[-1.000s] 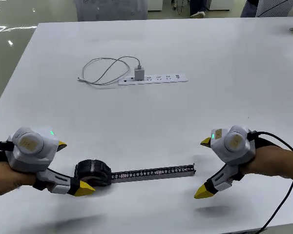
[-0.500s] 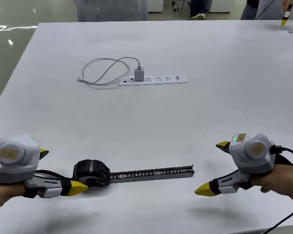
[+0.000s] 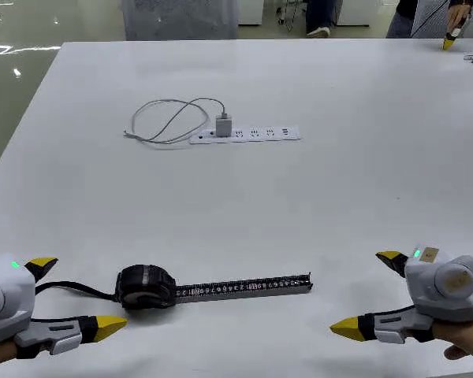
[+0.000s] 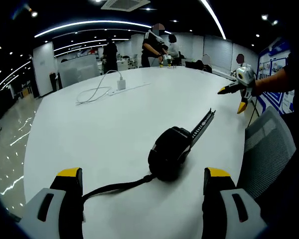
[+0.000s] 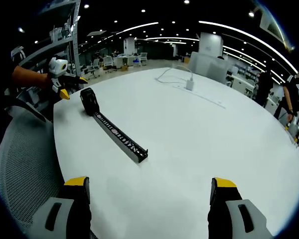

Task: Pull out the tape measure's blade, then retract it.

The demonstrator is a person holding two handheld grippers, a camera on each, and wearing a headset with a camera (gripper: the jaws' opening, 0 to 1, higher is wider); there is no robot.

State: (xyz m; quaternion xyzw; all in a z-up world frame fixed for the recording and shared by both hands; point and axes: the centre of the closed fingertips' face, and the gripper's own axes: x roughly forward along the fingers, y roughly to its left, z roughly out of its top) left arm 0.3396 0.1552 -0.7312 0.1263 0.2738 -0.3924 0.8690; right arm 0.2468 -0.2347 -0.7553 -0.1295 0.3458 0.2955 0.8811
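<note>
Nearest: two hand-held grippers, left (image 3: 76,293) and right (image 3: 368,291), both spread open and empty, either side of one tape measure (image 3: 146,285) on desk (image 3: 339,173), blade (image 3: 244,287) out. Risk: blade snapping back, unheld case skidding. Beyond tape measure: one power strip (image 3: 256,134), one charger (image 3: 224,123), one cable (image 3: 169,118).

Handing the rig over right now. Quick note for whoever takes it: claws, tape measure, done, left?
Left claw: open, holding nothing, just left of the tape measure case, clear of it.
Right claw: open, holding nothing, past the free end of the blade, apart from it.
Blade is out, lying flat on the table.
Done: pull-out. Left: retract the blade.
</note>
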